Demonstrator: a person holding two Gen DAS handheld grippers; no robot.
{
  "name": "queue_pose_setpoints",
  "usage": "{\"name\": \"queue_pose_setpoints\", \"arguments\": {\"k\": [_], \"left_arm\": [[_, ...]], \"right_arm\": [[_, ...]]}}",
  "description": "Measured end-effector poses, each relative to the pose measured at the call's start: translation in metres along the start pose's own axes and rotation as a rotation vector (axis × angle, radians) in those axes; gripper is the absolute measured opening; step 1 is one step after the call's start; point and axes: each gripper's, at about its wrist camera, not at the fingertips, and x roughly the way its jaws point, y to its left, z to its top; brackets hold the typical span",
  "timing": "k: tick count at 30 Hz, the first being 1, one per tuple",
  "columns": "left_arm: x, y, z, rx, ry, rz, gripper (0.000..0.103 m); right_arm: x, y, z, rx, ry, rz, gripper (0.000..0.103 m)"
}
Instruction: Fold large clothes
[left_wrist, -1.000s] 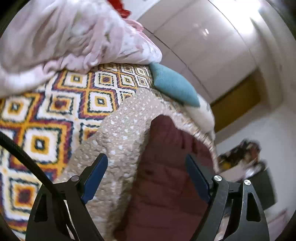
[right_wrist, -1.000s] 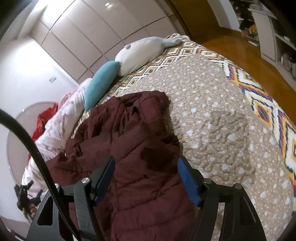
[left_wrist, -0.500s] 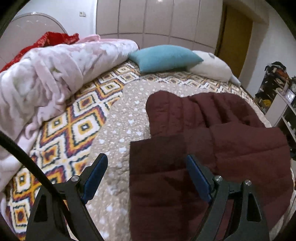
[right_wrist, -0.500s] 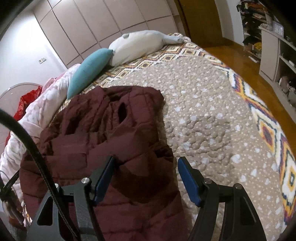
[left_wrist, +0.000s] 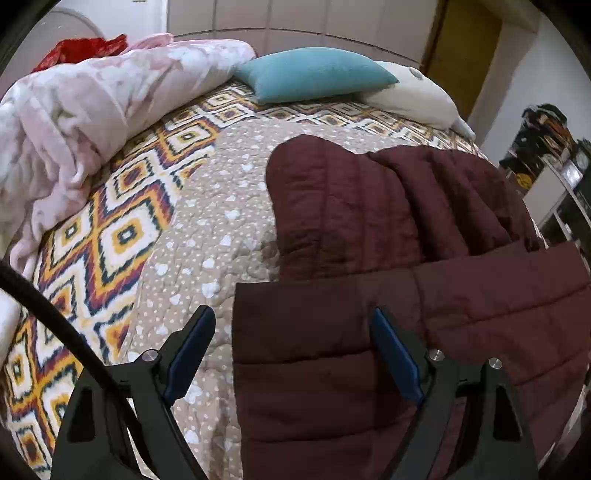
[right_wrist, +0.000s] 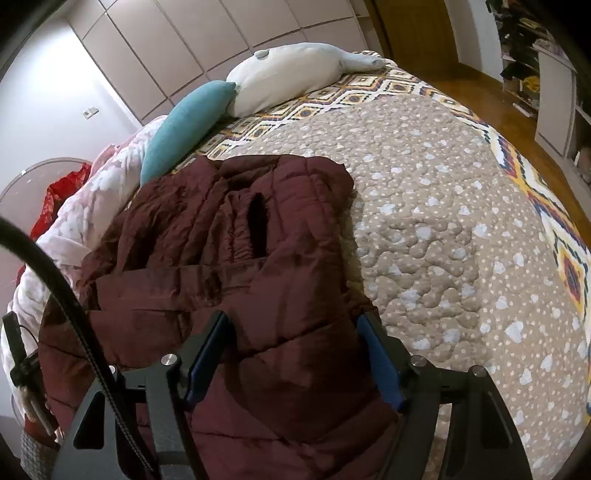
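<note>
A dark maroon quilted jacket (left_wrist: 388, 229) lies on the bed, partly folded, its near part lying over the far part. It also shows in the right wrist view (right_wrist: 236, 251). My left gripper (left_wrist: 295, 350) is open, above the jacket's near left edge, one finger over the bedspread. My right gripper (right_wrist: 295, 354) is open, its fingers straddling the jacket's near right part; I cannot tell if they touch the fabric.
The bed has a tan dotted quilt (right_wrist: 443, 221) with a diamond-pattern border (left_wrist: 110, 229). A pink-white duvet (left_wrist: 74, 122) is heaped at left. A teal pillow (left_wrist: 314, 74) and a white plush (right_wrist: 284, 74) lie at the head. Shelves (right_wrist: 554, 81) stand at right.
Both views have swung level and moved in over the jacket. The jacket's near part now lies folded over the far part. Both grippers stay open.
</note>
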Motion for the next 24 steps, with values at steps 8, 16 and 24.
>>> {"name": "queue_pose_setpoints", "arguments": {"k": [8,16,24], "left_arm": [[0.009,-0.011,-0.007,0.032,0.072,0.054,0.040],[-0.037,-0.038,-0.015,0.102,-0.055,0.197,0.013],[-0.151,-0.052,-0.014,0.071,-0.242,0.187,0.011]], "right_arm": [[0.007,0.003,0.002,-0.016,0.025,-0.014,0.078],[-0.020,0.019,-0.009,-0.085,-0.010,-0.060,0.026],[-0.127,0.043,-0.017,-0.141,-0.186,-0.070,0.023]]}}
